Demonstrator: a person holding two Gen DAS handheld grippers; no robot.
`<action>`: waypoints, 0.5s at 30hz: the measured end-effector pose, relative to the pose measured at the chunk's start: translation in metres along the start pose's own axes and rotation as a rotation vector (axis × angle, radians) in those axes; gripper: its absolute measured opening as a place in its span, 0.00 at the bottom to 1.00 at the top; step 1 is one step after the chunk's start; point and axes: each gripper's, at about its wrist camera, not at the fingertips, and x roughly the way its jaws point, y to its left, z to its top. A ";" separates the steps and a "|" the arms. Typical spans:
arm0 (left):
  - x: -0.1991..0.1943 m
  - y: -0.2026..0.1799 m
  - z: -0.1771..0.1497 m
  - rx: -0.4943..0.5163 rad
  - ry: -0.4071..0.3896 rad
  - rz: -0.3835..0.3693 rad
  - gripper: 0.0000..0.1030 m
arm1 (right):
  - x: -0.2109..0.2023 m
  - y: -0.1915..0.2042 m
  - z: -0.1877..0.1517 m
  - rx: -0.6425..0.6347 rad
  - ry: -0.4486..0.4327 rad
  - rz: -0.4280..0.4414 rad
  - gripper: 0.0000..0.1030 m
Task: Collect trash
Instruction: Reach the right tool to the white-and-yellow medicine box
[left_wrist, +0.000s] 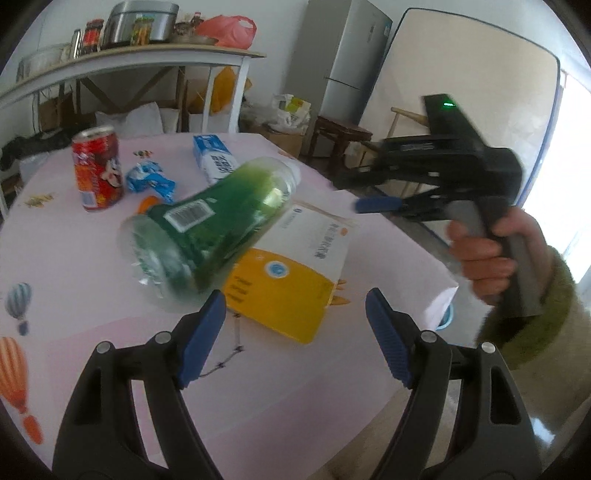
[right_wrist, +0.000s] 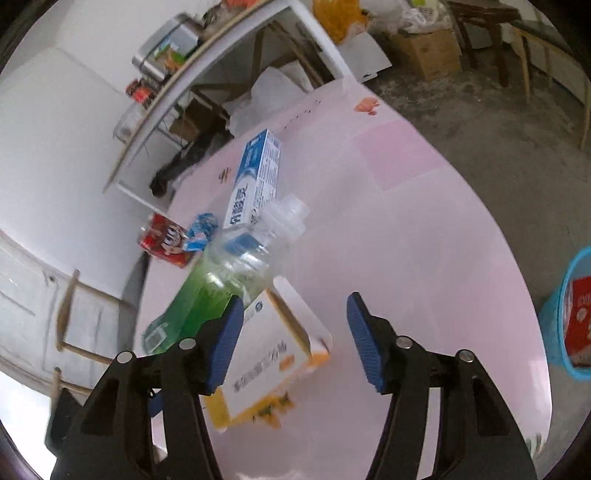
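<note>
A clear plastic bottle (left_wrist: 207, 229) with a green label and barcode lies tilted on the pink table (left_wrist: 92, 266), uncapped, its neck resting over a white-and-yellow flat carton (left_wrist: 291, 273). A blue-and-white milk carton (left_wrist: 214, 157) lies on its side just behind. A red drink can (left_wrist: 98, 168) stands upright further left, with a crumpled blue wrapper (left_wrist: 149, 181) beside it. A blue bin (right_wrist: 569, 314) beside the table holds a red box.
</note>
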 end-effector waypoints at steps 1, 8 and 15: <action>0.005 0.000 0.000 -0.013 0.008 -0.016 0.72 | 0.006 0.000 0.001 -0.004 0.007 -0.007 0.51; 0.020 -0.008 -0.003 -0.019 0.045 -0.112 0.69 | 0.034 -0.005 0.000 -0.004 0.107 0.025 0.42; 0.031 -0.029 -0.005 -0.009 0.080 -0.249 0.68 | 0.025 -0.008 0.004 -0.063 0.201 0.019 0.43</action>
